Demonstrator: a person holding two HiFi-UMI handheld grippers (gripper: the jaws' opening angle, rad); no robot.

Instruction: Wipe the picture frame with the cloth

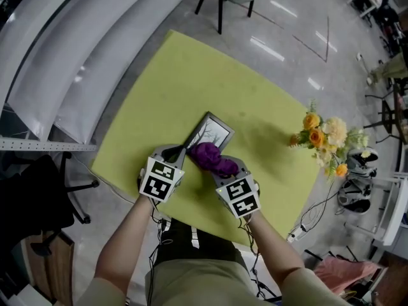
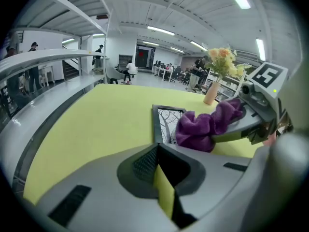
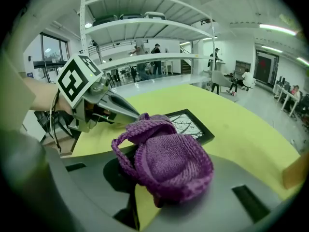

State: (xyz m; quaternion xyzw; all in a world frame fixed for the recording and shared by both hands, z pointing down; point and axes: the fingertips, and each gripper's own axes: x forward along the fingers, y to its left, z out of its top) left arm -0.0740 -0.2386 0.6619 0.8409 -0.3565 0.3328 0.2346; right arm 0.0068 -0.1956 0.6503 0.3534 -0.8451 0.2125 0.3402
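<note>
The right gripper (image 3: pixel 144 197) is clamping a bunched purple cloth (image 3: pixel 169 163), which is bulging up over the jaw tips and resting on the near end of the picture frame (image 1: pixel 211 131). The left gripper (image 2: pixel 161 178) is standing with its jaws drawn almost together. Only a sliver of green is showing between them and no object is appearing in the gap. Its tips are lying at the frame's near corner. The frame is lying flat, picture side up, near the middle of the yellow-green table (image 1: pixel 185 75), and both grippers are meeting at its near end. A vase of flowers (image 1: pixel 324 142) is standing well apart, toward the table's right edge.

Step in hand, as judged: the cloth is contacting the frame, so wiping is beginning or under way. To do it well, the right gripper should be carrying the cloth along the whole picture face in overlapping passes. The pressure should be light, so that the soft wad and not the hard jaw tips is touching the surface. The left gripper should be bracing the near corner so that the light frame is not sliding on the table cover. The dark border deserves a pass as well.

Hidden or unclear: the cloth is covering the frame's near end. The left jaw bodies are masking the corner, so it cannot be told whether the tips are pressing on it or merely lying beside it. The print is reading only as dark branching lines.
</note>
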